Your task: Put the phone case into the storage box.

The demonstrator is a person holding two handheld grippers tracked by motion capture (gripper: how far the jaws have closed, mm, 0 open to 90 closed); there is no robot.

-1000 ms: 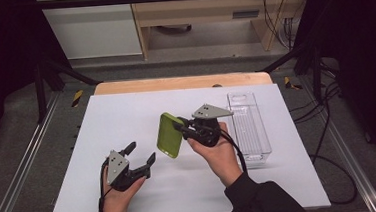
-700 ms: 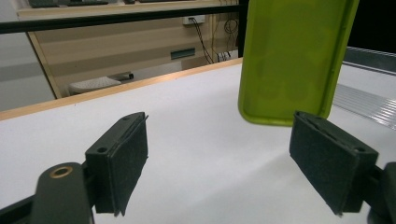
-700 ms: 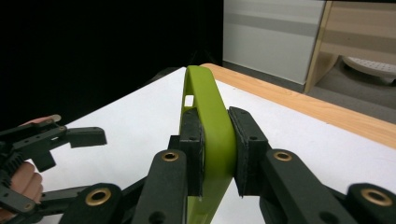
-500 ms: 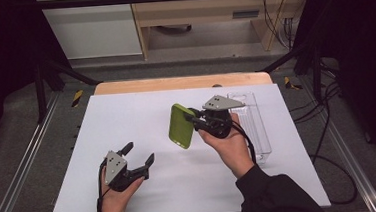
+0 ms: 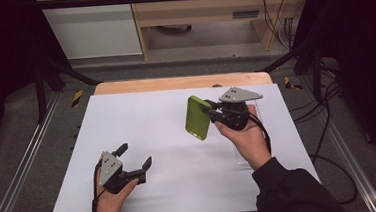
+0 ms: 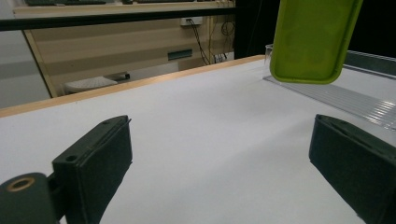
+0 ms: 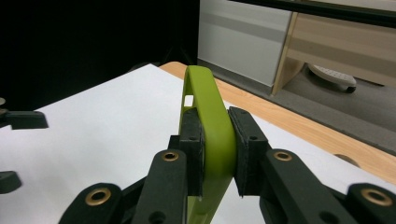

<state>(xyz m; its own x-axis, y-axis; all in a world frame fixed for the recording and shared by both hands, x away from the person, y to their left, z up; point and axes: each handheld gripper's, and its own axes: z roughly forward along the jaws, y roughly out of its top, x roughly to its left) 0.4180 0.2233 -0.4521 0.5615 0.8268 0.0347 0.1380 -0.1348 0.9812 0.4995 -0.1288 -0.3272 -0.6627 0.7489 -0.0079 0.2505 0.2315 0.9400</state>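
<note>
Your right claw (image 5: 210, 112) is clamped on the edge of the green phone case (image 5: 198, 118). In the right gripper view, both pads press flat against the case's (image 7: 211, 126) rim, one on each side, with no gap showing. In the high view, the case hangs clear above the counter (image 5: 168, 137), standing on its long axis with its open face turned toward your left side. It sits over the far right part of the white surface, just beside the clear plastic tray (image 5: 243, 154), which lies beneath your right hand (image 5: 246, 137).

Your left claw (image 5: 135, 162) holds nothing. Its jaws have just been opening and now stand wide apart, with bare counter between them in the left gripper view. It rests low over the near left part of the counter, well apart from the case. From the left gripper view, the case (image 6: 313, 42) appears ahead and raised, with the ribbed tray (image 6: 355, 100) below it.
</note>
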